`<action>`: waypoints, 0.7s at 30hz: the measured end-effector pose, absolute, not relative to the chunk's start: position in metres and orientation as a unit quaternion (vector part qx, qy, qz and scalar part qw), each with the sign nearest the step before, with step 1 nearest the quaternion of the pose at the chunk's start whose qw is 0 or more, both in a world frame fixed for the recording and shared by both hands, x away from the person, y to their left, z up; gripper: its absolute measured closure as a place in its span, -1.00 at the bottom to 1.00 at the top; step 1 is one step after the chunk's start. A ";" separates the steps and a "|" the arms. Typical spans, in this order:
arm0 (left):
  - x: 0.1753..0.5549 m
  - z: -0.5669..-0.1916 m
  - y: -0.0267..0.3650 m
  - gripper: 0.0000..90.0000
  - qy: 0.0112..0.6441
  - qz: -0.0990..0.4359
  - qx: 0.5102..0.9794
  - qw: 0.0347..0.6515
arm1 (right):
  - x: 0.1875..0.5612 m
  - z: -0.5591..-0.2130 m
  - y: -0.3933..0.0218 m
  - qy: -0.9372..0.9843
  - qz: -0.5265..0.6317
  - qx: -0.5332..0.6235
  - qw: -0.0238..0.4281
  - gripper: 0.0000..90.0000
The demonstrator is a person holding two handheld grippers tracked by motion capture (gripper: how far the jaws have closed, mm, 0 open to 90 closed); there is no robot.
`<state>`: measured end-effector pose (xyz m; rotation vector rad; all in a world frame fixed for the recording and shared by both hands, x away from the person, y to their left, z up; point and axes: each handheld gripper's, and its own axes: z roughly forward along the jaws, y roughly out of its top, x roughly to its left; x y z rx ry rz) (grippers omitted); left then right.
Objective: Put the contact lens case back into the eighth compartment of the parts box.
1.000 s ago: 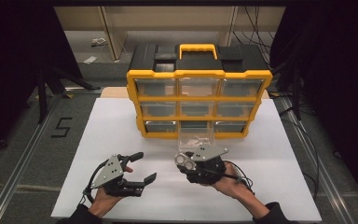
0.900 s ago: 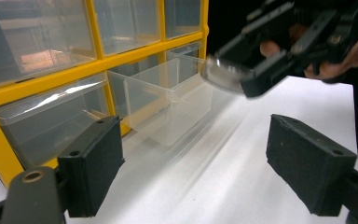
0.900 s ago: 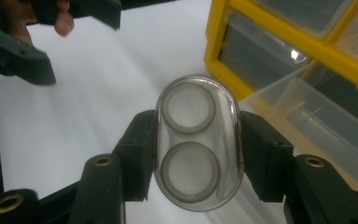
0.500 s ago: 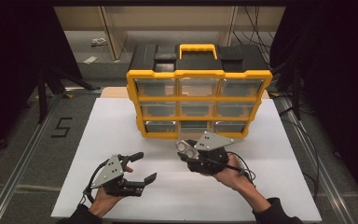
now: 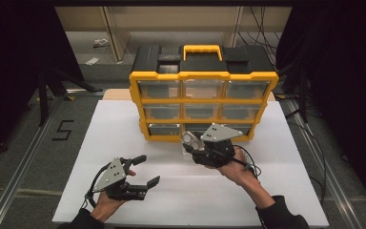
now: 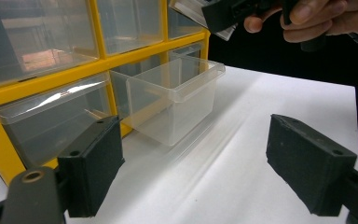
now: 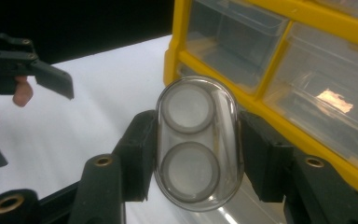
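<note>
Now clear oval case (image 7: 197,143) upright lengthwise.

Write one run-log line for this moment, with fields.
right gripper: shut on clear oval case | left gripper: open, holds nothing | pulled-out drawer: bottom row of organizer, open

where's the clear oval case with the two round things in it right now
The clear oval case sits clamped in the right gripper, just in front of the yellow drawer organizer's bottom row, above the pulled-out clear drawer.
</note>
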<state>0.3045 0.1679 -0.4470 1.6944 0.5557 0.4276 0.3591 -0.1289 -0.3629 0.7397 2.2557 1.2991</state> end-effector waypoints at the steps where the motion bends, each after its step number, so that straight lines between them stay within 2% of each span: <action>1: 0.304 -0.447 0.168 -0.60 0.240 0.185 0.734 0.608 | 0.361 -0.362 -0.129 0.813 0.468 0.269 0.217 0.10; 21: 0.304 -0.447 0.167 -0.60 0.239 0.183 0.734 0.609 | 0.383 -0.373 -0.124 0.814 0.449 0.295 0.220 0.10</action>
